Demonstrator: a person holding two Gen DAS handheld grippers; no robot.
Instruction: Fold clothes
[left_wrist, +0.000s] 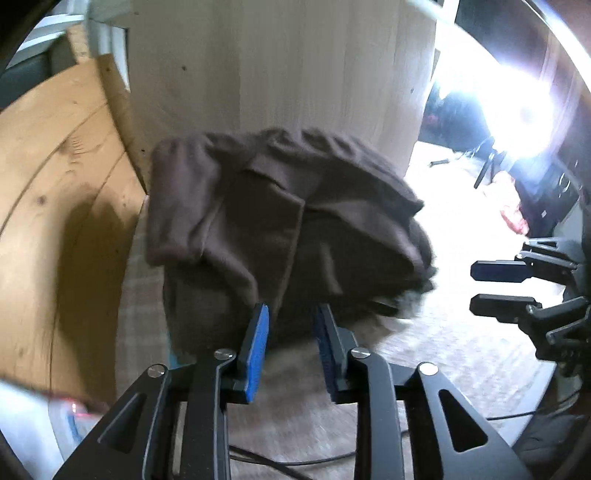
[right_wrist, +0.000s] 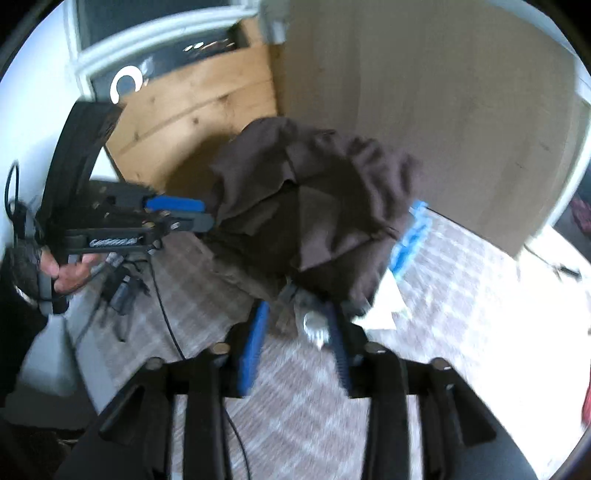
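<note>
From the left wrist, the left tool (left_wrist: 291, 325) stands open, pads clear of the folded brown garment (left_wrist: 280, 229) just ahead on the checked floor covering (left_wrist: 443, 362). From the right wrist, the right tool (right_wrist: 299, 332) gapes too, holding nothing, garment (right_wrist: 314, 206) just beyond.

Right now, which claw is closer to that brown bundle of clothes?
Too close to call. The left claw and the right claw each sit open at the near edge of the brown clothes, holding nothing.

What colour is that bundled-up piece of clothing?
Dark brown garment, clearest in the left wrist view.
</note>
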